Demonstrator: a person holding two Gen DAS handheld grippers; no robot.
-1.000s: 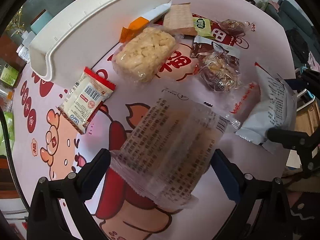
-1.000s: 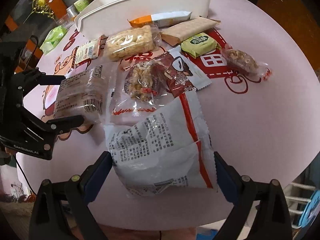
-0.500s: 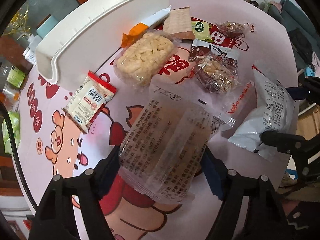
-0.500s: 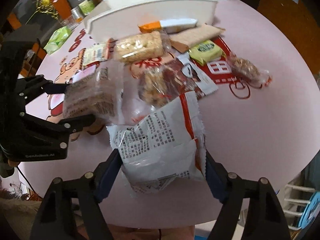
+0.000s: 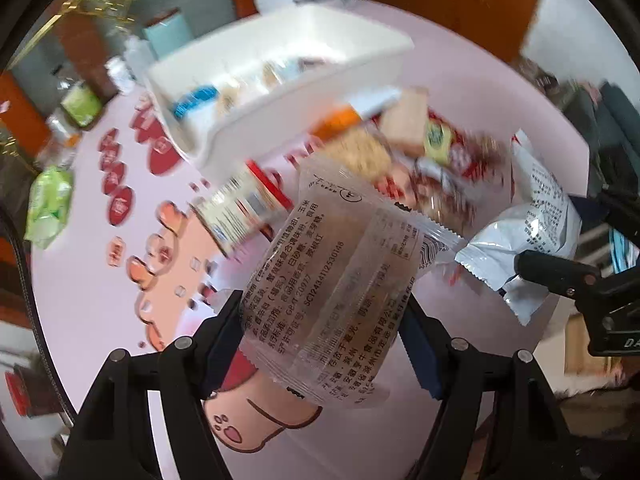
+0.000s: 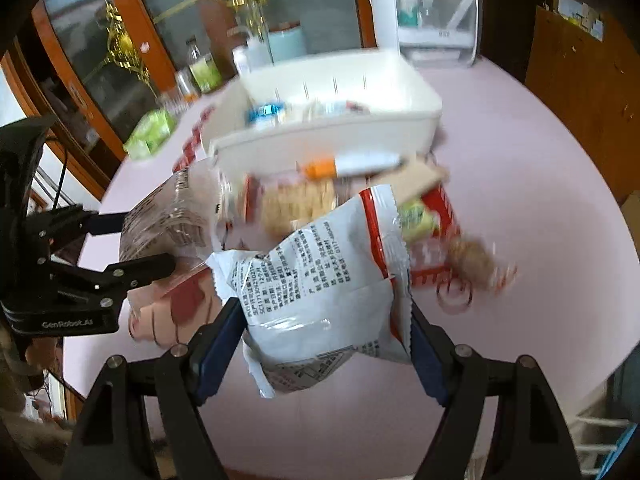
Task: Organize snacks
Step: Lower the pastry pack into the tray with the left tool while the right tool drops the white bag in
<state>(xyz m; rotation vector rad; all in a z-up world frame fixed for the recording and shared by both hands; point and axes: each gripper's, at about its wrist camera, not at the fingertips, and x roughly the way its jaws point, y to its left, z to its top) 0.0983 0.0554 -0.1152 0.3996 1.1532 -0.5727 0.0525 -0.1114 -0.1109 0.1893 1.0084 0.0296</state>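
— Bright enough in here, soft daylight all over, hardly a hard shadow on the pink table (image 6: 540,184).

— Sharp, though? The white bin (image 5: 280,92) and the loose snacks behind are smeared with motion blur.

— True; only the clear packet (image 5: 336,292) and the white bag (image 6: 324,280) read crisply, print and all. A little glare on the bag's foil.

— And the fisheye bends everything toward black corners.
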